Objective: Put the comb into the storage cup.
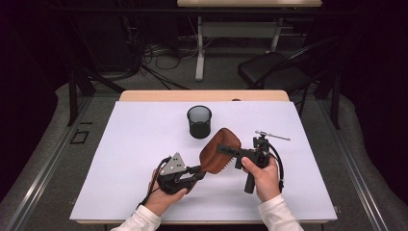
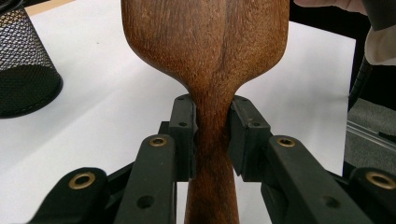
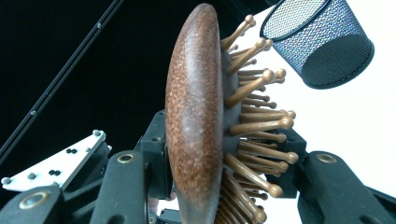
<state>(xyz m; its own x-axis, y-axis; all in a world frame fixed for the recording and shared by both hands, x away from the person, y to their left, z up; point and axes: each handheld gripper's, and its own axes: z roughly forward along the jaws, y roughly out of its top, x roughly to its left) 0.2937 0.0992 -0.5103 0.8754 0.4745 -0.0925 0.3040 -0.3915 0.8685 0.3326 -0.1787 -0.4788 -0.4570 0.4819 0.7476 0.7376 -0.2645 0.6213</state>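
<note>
left gripper (image 1: 195, 174) clamps the wooden hairbrush (image 1: 220, 150) handle; right gripper (image 1: 226, 149) grips its head.

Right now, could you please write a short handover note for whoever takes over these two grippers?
Left gripper: shut on the neck of the wooden hairbrush, where handle meets head.
Right gripper: jaws on either side of the brush head, one against the smooth back, the other among the wooden pins; it appears shut on it.
The brush is held above the white table, apart from the black mesh cup, which stands upright just beyond it.
Done: brush lifted and held by both grippers.
Left: probably placing it in the cup; it is not in yet.
</note>
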